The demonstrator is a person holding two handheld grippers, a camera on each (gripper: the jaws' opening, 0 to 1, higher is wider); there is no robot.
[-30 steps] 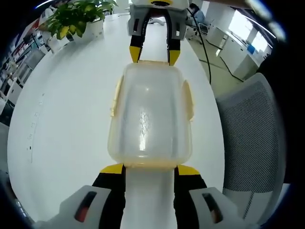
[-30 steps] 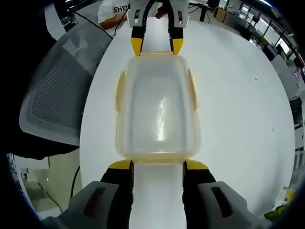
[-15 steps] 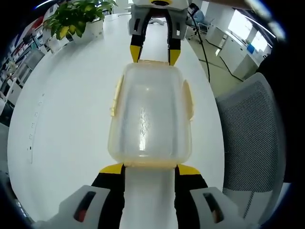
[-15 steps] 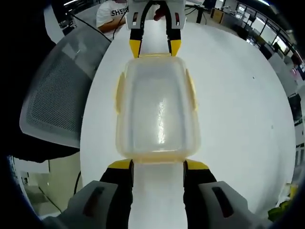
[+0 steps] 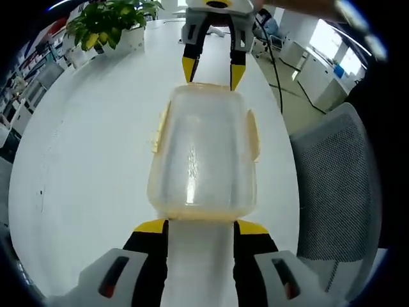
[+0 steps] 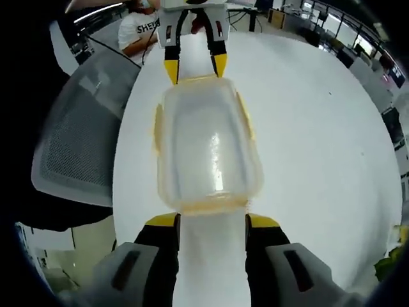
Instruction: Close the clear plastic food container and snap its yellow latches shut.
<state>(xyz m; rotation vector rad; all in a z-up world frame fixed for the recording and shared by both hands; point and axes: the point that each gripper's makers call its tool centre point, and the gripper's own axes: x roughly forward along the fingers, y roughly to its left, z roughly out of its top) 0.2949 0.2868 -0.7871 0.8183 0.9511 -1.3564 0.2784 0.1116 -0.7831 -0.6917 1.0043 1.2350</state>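
Note:
The clear plastic food container (image 5: 203,153) lies lid-on on the white table (image 5: 83,160), between my two grippers. Its yellow side latches (image 5: 254,133) stand a little out from the walls. My left gripper (image 5: 200,227) is open, its yellow-tipped jaws just short of the container's near end. My right gripper (image 5: 213,69) is open at the far end, a small gap from the rim. In the right gripper view the container (image 6: 208,144) lies slightly skewed; my right gripper (image 6: 212,222) is open at the near end, my left gripper (image 6: 195,69) at the far end.
A grey mesh office chair (image 5: 332,185) stands against the table's edge, also seen as the chair (image 6: 80,134). A potted plant (image 5: 105,25) sits at the table's far side. A black cable (image 5: 276,70) runs past the edge. A person in a white shirt (image 6: 137,29) is behind.
My right gripper has drawn back a little from its end of the container, opening a small gap. The container now looks slightly skewed in the right gripper view. Both grippers stay open.

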